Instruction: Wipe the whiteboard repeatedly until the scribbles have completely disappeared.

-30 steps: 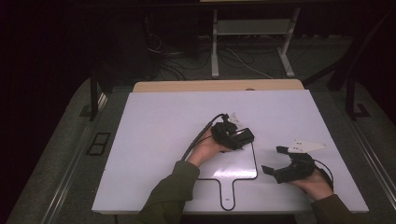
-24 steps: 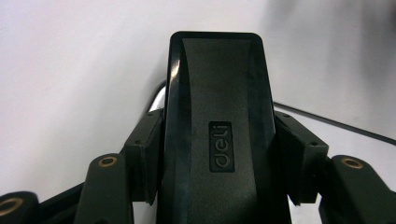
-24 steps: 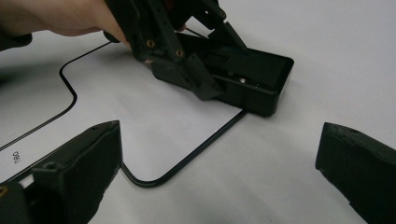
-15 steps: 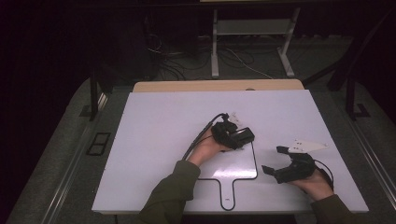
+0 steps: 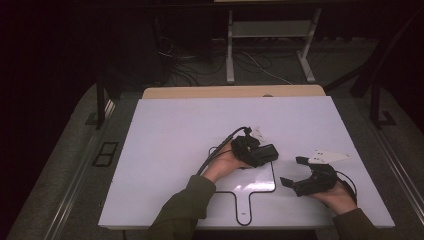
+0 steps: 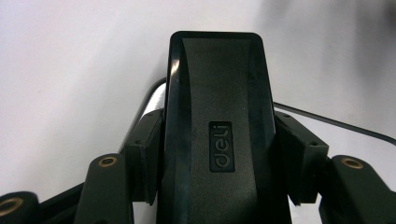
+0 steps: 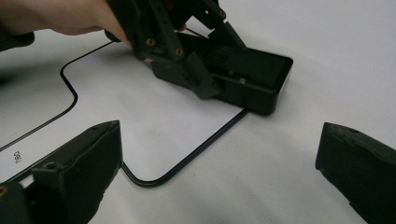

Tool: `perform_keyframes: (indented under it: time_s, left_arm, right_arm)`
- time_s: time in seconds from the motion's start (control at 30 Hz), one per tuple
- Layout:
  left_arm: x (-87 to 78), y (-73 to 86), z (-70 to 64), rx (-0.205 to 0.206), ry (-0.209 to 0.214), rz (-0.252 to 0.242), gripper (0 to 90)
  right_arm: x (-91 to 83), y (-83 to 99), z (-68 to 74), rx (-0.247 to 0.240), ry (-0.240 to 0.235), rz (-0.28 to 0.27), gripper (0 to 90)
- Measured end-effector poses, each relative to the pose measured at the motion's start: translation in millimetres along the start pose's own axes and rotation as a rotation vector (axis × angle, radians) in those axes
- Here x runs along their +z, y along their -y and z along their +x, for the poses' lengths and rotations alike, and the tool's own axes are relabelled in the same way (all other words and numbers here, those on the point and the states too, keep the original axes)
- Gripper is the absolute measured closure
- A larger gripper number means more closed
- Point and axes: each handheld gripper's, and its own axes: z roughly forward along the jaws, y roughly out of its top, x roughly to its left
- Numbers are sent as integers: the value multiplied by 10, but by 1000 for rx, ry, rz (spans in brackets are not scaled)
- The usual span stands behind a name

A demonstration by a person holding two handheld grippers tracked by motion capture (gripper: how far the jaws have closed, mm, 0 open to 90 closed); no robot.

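Stapler [image 6: 217, 135] position: clamped between the jaws of the left gripper [image 5: 252, 150], long axis running away along those jaws, resting on the white table [image 5: 165, 145] at the upper right corner of the black outline [image 5: 235, 191]. Right gripper [image 5: 306, 176] sits at 4 o'clock from the stapler, well apart, jaws spread and empty, pointing toward it. Left hand [image 5: 222, 165] is therefore nearer.

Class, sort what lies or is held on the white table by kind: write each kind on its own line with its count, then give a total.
Hand-held grippers: 2 (left gripper, right gripper)
Black device marked "deli", clamped in the left gripper: 1
White board with a black outline and handle, lying flat: 1
Total: 4
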Motion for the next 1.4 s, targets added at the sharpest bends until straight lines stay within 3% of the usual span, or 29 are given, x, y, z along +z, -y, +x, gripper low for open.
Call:
perform_keyframes:
  time_s: [0.13, 0.2, 0.23, 0.3, 0.43, 0.5, 0.6, 0.8, 0.83, 0.87, 0.93, 1.0, 1.03, 1.13, 1.17, 1.2, 1.23, 1.3, 1.33, 1.4]
  left_arm:
    - [-43, 82, 150, -99, -34, -52, 392]
    - [-69, 91, 181, -77, -37, -30, 392]
    - [-78, 81, 169, -48, -43, -5, 392]
    - [-48, 58, 97, -48, -26, -18, 392]
    - [-1, -6, -61, 17, 18, 5, 392]
    - [30, -28, -141, 16, 21, -8, 392]
    - [11, -18, -79, 26, 27, 7, 392]
    - [-33, 76, 159, -94, -39, -57, 392]
    - [-55, 87, 189, -85, -33, -41, 392]
    - [-42, 89, 176, -107, -38, -62, 392]
    - [-48, 67, 140, -61, -47, -24, 392]
    - [-39, 41, 91, -11, -18, -4, 392]
    - [-5, 27, 25, -33, -11, -28, 392]
    - [23, -29, -83, 42, 23, 7, 392]
    - [38, -44, -115, 48, 26, 7, 392]
    - [47, -53, -126, 51, 26, 8, 392]
    - [65, -54, -126, 29, 27, -13, 392]
    - [70, -49, -59, 17, 8, -20, 392]
    - [79, -44, -27, -14, -6, -39, 392]
    - [64, -37, 69, -16, -29, -30, 392]
  right_arm:
    - [-7, 3, -6, 2, 1, -2, 0]
    - [-5, 2, -7, 2, 0, -1, 0]
    - [-1, 2, -8, 0, -1, 0, 0]
    - [5, 1, -2, 0, -2, 4, 0]
    - [10, -1, -1, 1, -2, 3, 0]
    - [10, -1, -1, 0, -2, 3, 0]
    - [8, 0, 0, 0, -3, 4, 0]
    - [0, 2, -9, -1, -1, 0, 0]
    - [0, 2, -10, -1, -1, 1, 0]
    - [1, 2, -11, -2, -1, 0, 0]
    - [4, 2, -5, 0, -3, 3, 0]
    - [8, 1, -1, -2, -4, 5, 0]
    - [10, 1, 0, -1, -4, 4, 0]
    - [13, 0, 2, -2, -2, 3, 0]
    - [14, 0, 2, -3, -2, 4, 0]
    - [15, 0, 2, -5, -3, 6, 0]
    - [17, 0, 3, -5, -2, 6, 0]
    - [19, 0, 5, -6, -2, 6, 0]
    - [19, 1, 5, -6, -2, 6, 0]
    - [14, 1, 4, -5, -2, 6, 0]
